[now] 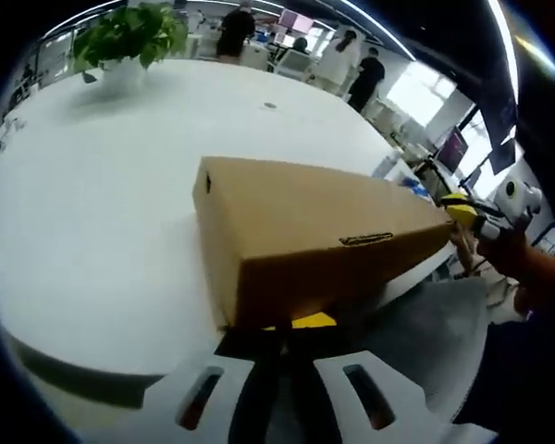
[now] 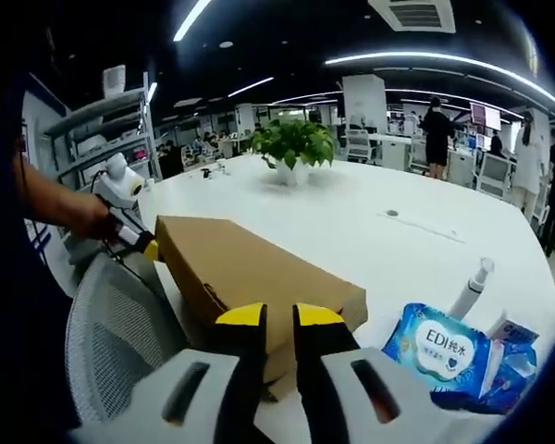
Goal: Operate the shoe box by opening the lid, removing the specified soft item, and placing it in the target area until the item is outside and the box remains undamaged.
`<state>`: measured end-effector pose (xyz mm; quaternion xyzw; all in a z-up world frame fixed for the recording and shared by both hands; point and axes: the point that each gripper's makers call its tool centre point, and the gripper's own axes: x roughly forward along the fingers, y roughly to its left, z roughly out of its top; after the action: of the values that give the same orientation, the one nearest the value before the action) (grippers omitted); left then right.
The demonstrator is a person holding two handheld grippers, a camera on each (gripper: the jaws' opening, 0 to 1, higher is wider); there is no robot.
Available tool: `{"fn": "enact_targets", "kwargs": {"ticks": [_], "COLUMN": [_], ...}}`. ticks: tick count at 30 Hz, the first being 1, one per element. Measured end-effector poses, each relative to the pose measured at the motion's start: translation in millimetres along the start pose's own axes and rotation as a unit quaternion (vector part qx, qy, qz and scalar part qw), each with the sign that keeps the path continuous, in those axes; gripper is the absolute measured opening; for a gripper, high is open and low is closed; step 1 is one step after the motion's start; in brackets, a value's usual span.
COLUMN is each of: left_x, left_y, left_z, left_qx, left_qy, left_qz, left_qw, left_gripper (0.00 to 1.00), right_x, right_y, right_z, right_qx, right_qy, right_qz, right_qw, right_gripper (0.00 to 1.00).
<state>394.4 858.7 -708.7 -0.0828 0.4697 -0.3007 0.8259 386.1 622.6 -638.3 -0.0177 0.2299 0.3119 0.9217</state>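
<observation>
A closed brown shoe box (image 2: 259, 277) lies on the white counter (image 1: 102, 231). Both claws, left (image 1: 287, 347) and right (image 2: 277, 333), meet its near edges, jaws nearly together, seemingly steadying it before lifting the lid.

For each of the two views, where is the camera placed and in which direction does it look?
Left gripper view: rides on the left tool, looking along the cardboard shoe box toward a potted plant; the right tool and a forearm show at right.
Right gripper view: rides on the right tool, facing the box from its other end; the left tool and an arm show at left.
Both share box, white table and plant.
</observation>
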Motion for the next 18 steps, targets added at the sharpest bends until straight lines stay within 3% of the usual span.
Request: {"fn": "enact_targets", "kwargs": {"ticks": [3, 5, 13, 18], "left_x": [-1, -2, 4, -4], "left_y": [-7.6, -11.6, -4.2, -14.6], "left_z": [-4.7, 1.2, -4.1, -1.9], "left_qx": [-0.027, -0.035, -0.018, -0.018], "left_qy": [0.02, 0.009, 0.027, 0.031], "left_qz": [-0.02, -0.028, -0.012, -0.028], "left_qw": [0.9992, 0.999, 0.9994, 0.999], "left_gripper": [0.0, 0.0, 0.0, 0.0], "right_x": [1, 1, 4, 4], "right_y": [0, 0, 2, 2], "right_z": [-0.6, -2.8, -8.3, -13.0], "right_qx": [0.0, -0.005, -0.005, -0.007], "right_qy": [0.002, 0.007, 0.01, 0.017], "right_qz": [0.001, 0.002, 0.005, 0.007], "right_qw": [1.0, 1.0, 0.9999, 0.9998], "right_gripper": [0.09, 0.09, 0.08, 0.08]}}
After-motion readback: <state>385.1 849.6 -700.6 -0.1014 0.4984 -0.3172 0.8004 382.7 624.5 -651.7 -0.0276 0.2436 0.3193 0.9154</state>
